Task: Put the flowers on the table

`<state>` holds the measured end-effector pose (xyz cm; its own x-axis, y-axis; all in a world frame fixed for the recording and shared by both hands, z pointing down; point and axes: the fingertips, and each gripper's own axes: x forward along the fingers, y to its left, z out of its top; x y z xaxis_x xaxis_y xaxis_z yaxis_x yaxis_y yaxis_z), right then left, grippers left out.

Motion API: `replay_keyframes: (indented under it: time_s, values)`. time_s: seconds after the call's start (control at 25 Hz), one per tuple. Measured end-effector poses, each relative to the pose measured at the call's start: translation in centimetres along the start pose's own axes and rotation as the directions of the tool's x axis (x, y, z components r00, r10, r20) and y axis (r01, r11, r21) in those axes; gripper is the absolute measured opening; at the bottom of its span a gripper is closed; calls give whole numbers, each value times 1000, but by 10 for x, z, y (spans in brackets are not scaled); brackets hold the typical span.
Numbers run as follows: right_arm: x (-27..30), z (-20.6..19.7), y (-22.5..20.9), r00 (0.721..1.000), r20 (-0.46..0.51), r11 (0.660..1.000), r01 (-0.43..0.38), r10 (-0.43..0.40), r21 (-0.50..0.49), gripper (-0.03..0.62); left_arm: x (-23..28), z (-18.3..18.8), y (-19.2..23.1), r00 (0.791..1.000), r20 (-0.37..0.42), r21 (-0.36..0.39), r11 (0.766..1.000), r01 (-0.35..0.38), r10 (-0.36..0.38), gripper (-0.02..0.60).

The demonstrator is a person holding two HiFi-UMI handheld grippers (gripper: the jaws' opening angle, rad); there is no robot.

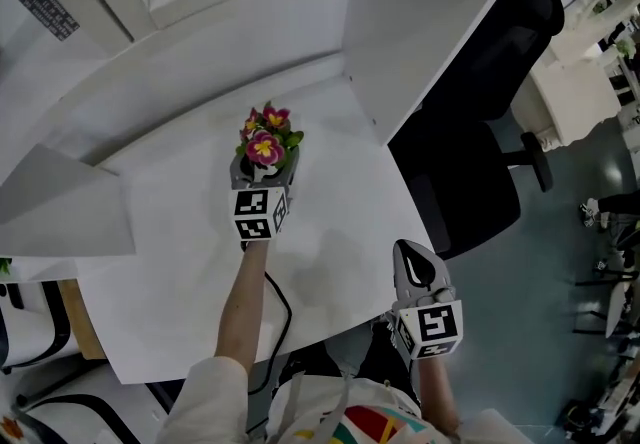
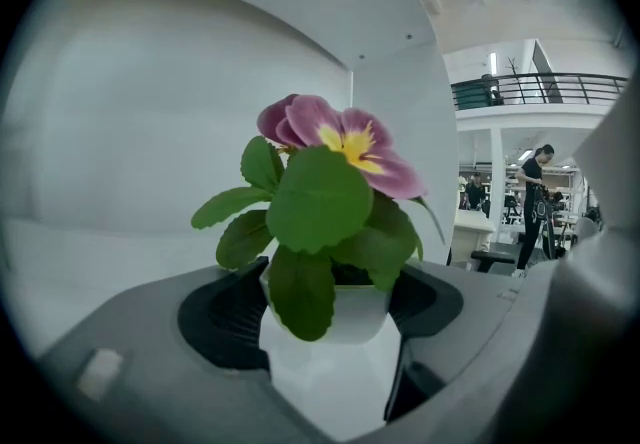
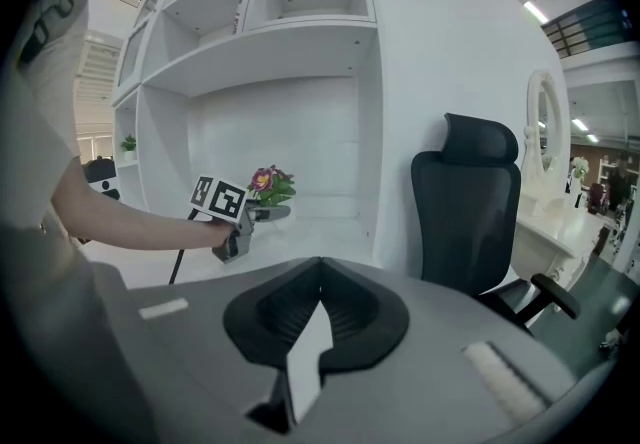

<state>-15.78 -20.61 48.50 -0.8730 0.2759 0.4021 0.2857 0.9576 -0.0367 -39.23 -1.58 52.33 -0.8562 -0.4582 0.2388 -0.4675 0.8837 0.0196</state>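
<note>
Head view shows the flowers (image 1: 265,142), a small pink-and-yellow primrose-like plant in a white pot (image 2: 330,317), held out over the middle of the white table (image 1: 330,232) by the left hand-held gripper (image 1: 265,172). I cannot tell whether the pot's base touches the tabletop or hangs just above it. In the left gripper view the two dark pads are clenched on the pot's sides just under its rim, with the leaves spilling over the front.

The right hand-held gripper (image 1: 418,262) sits low by the table's near edge, close to the black office chair (image 1: 480,102) — its jaws are together with nothing between them.

From where I stand the plant looks light, and the pot looks rigid and smooth-sided, so it could slip or tip if the squeeze goes slack too soon. The blooms and leaves are soft and easily bruised — the pot wall below the rim is the right place to hold, never the greenery. It should go down upright and flat on its base before the jaws let go.
</note>
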Motion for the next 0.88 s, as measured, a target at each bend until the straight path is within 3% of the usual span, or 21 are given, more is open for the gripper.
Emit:
replay_keyframes:
  time_s: [0.48, 0.88]
  values:
    - [-6, -23, -14, 999, -48, 1000, 8, -7, 25, 2, 69, -31, -6, 995, -95, 22, 999, 36, -34, 347]
    - [-8, -34, -24, 999, -48, 997, 14, -10, 72, 2, 78, -38, -13, 984, -174, 98, 994, 50, -33, 348]
